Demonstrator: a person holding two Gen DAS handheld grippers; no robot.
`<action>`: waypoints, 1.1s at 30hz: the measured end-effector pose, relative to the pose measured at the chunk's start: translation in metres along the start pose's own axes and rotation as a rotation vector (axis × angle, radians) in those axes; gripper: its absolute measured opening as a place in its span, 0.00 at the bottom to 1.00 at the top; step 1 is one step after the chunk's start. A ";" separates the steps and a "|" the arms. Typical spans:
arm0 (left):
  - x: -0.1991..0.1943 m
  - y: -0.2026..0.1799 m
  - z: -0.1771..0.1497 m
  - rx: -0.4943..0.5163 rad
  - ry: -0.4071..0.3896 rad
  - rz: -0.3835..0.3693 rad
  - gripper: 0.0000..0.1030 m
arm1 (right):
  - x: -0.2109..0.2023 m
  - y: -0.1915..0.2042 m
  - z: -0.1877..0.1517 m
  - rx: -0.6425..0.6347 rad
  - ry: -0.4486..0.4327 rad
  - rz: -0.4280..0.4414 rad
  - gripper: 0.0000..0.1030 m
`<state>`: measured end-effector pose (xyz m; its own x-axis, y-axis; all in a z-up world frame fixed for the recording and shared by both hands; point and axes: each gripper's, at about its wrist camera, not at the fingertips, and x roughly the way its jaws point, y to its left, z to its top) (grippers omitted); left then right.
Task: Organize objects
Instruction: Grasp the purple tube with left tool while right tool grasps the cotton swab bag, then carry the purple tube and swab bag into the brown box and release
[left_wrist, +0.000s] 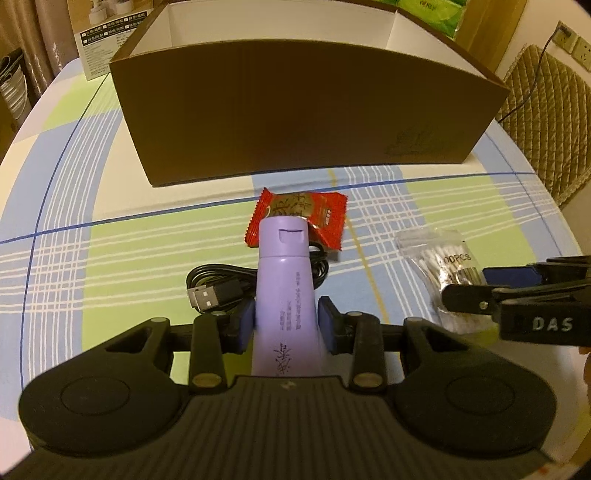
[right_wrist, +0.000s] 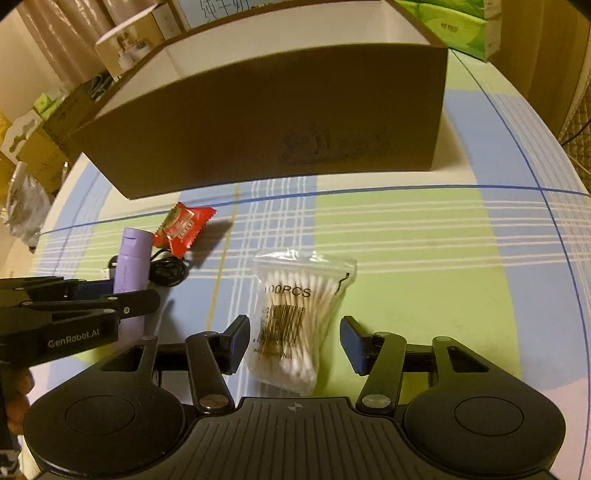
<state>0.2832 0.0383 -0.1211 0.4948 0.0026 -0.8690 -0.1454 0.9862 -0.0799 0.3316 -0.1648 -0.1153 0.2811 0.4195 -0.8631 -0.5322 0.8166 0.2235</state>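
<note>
My left gripper (left_wrist: 287, 323) is shut on a purple tube (left_wrist: 284, 280), whose cap points toward the brown cardboard box (left_wrist: 295, 110). A red snack packet (left_wrist: 306, 214) lies just past the cap, and a black USB cable (left_wrist: 214, 291) is coiled under the tube. In the right wrist view, a clear bag of cotton swabs (right_wrist: 299, 317) lies on the cloth between the pads of my right gripper (right_wrist: 294, 341). The gripper is open, with a small gap on each side of the bag. The left gripper (right_wrist: 125, 295) with the purple tube (right_wrist: 129, 266) shows at the left, and the box (right_wrist: 277, 122) stands behind.
The plaid tablecloth (right_wrist: 424, 258) covers a round table whose edge curves away on the right. A quilted chair back (left_wrist: 546, 122) stands beyond that edge. Green tissue packs (right_wrist: 454, 26) and a white carton (left_wrist: 107, 40) sit behind the box.
</note>
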 end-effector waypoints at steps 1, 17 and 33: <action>0.001 -0.001 0.001 -0.003 0.002 0.003 0.30 | 0.002 0.001 0.001 -0.002 0.001 -0.003 0.50; -0.021 0.008 -0.013 -0.007 -0.019 -0.007 0.29 | -0.005 0.005 -0.013 -0.087 0.009 0.019 0.19; -0.063 0.014 -0.015 -0.033 -0.073 -0.025 0.29 | -0.045 0.008 -0.008 -0.049 -0.065 0.084 0.19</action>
<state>0.2371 0.0491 -0.0747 0.5595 -0.0089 -0.8288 -0.1599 0.9800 -0.1185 0.3082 -0.1801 -0.0784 0.2840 0.5117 -0.8109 -0.5943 0.7576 0.2699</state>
